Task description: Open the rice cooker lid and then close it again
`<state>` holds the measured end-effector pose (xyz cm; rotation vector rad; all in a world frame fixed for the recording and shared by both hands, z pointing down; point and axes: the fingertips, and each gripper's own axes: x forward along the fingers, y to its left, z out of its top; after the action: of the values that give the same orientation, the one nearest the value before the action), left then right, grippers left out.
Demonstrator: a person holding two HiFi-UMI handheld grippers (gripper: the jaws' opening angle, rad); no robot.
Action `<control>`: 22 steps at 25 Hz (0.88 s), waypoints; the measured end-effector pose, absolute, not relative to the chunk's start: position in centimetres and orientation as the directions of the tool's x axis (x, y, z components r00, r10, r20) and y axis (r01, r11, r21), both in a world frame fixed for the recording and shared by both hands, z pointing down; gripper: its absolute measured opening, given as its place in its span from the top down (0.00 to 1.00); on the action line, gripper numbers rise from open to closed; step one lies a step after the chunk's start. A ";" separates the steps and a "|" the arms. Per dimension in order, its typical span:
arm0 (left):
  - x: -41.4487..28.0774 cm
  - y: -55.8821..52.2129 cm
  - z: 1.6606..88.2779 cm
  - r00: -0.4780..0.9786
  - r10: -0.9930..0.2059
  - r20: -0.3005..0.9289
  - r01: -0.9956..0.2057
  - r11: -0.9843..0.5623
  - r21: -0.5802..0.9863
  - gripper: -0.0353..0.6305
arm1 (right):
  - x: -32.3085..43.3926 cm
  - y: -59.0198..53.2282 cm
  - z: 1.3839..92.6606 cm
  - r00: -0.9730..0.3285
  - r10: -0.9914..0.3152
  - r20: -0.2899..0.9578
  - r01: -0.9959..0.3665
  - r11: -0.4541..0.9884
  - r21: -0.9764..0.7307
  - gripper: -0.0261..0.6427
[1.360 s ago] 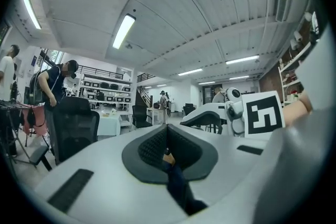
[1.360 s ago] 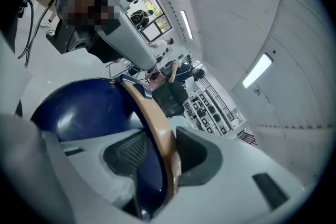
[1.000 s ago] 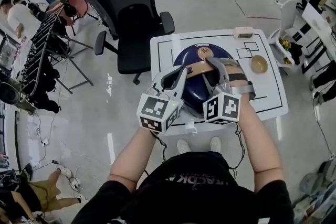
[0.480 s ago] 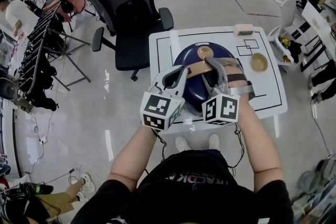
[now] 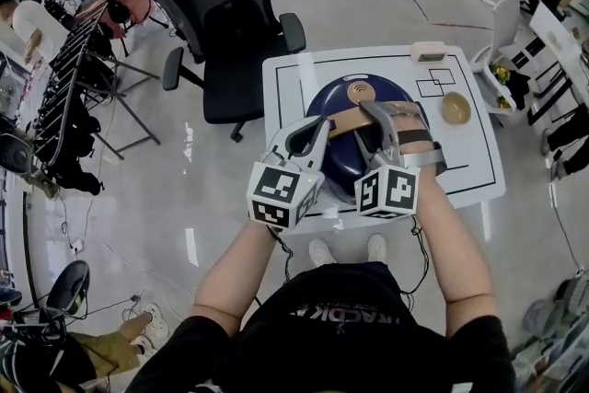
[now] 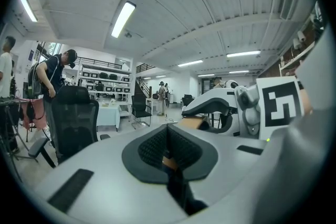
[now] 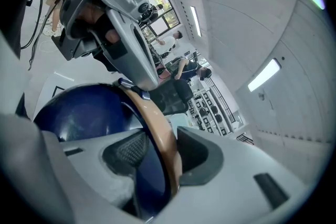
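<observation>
**Fig. Both grippers at the cooker handle, lid down.** The rice cooker [image 5: 342,163], a dark blue dome, stands mid-desk, nearer the left edge than the right and close to the near edge of the white desk [image 5: 285,78]. Its lid appears shut, so the opening step is judged not yet done.

*Hazards.*
- The tan handle [image 5: 342,123] arches over the dome like a carrying bail. A pull on it may lift or tilt the whole cooker instead of freeing the lid, if the latch is not released first.
- A pull toward the person could slide the cooker to the near edge, since nothing is seen bracing the body.
- The grip sits on a smooth, curved band, so it may slip along the band.
- The small bowl [image 5: 454,110] near the right edge lies well apart and seems out of danger.

*Fingers.*
- The right gripper [image 7: 157,159] straddles the handle, its jaws fairly wide. The band fills the gap between the pads [image 7: 127,150], so this reads as a clamp on the handle.
- The left gripper [image 6: 168,150] has its fingers [image 6: 151,147] clenched together and grasps nothing. Its tips sit by the left end of the handle, where a tan sliver shows beyond them. Whether they touch it cannot be told.
</observation>
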<state>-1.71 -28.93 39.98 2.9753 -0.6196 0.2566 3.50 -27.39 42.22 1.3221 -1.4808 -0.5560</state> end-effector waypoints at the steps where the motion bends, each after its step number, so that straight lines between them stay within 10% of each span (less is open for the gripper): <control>1: -1.7 -28.9 40.0 0.904 -0.386 0.183 -0.402 -0.914 0.055 0.94 | 3.5 -27.4 42.2 0.134 -0.916 0.379 -0.435 0.290 0.853 0.72; 17: -2.7 -27.3 38.7 0.912 -0.386 0.138 -0.398 -0.915 0.066 0.86 | 3.4 -24.1 40.5 0.080 -0.950 0.302 -0.561 0.207 0.801 0.71; 22: -2.7 -25.5 36.9 0.904 -0.414 0.106 -0.421 -0.905 0.057 0.86 | 5.1 -21.3 36.5 -0.010 -0.984 0.179 -0.852 0.103 0.514 0.96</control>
<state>-2.72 -25.52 36.90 2.9884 -0.6563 0.1395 5.13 -21.26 36.52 1.7868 -1.9001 -0.3570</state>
